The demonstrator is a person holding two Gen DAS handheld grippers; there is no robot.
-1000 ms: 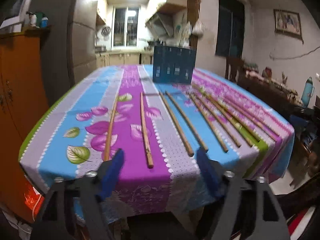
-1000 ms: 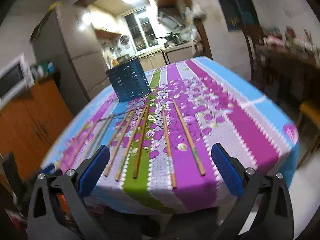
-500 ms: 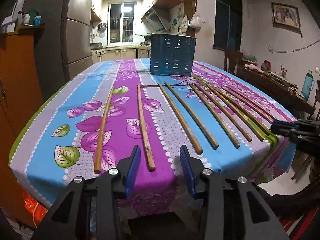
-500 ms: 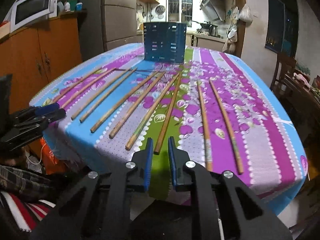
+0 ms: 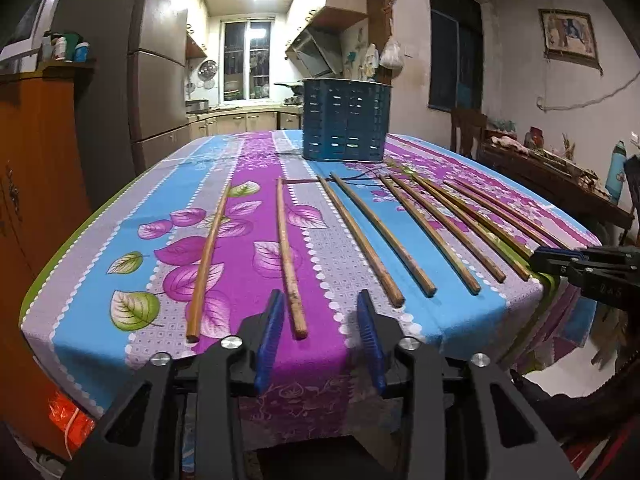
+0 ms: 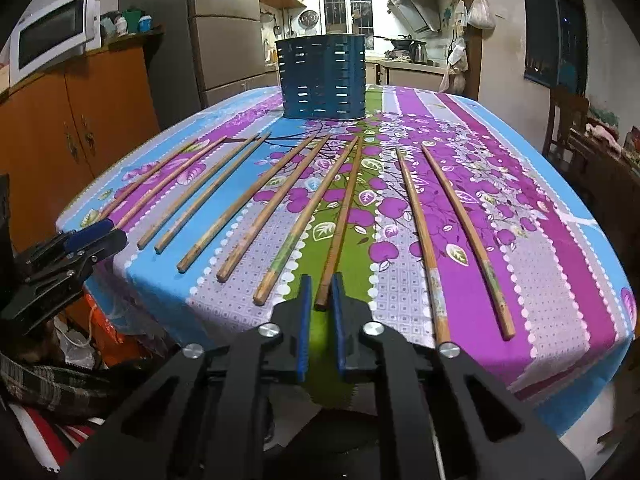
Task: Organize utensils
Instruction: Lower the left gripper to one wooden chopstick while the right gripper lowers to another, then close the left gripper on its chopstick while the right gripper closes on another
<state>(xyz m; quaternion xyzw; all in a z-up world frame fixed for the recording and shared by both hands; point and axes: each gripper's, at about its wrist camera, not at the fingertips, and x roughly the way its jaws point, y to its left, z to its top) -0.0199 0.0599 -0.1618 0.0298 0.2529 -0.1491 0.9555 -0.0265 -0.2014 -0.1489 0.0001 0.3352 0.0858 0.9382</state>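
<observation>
Several wooden chopsticks lie side by side on the flowered tablecloth (image 5: 256, 184), pointing at a blue slotted utensil holder (image 5: 346, 120) (image 6: 324, 76) at the far end. My left gripper (image 5: 320, 316) hovers at the near table edge, its jaws closing. The near end of one chopstick (image 5: 286, 248) lies between the blue pads, untouched by them. My right gripper (image 6: 320, 288) is shut on the near end of a chopstick (image 6: 344, 208) on the green stripe. Each gripper also shows at the edge of the other's view.
An orange cabinet (image 6: 80, 120) with a microwave (image 6: 52, 36) stands left of the table, a grey fridge (image 5: 156, 92) behind it. A dark chair (image 5: 468, 128) and a cluttered side table (image 5: 552, 176) stand on the right. The cloth hangs over the near edge.
Both grippers' jaws went from wide apart to narrow; the right one closed around a chopstick's near end. The right hand rolled level and sank toward the table edge.
</observation>
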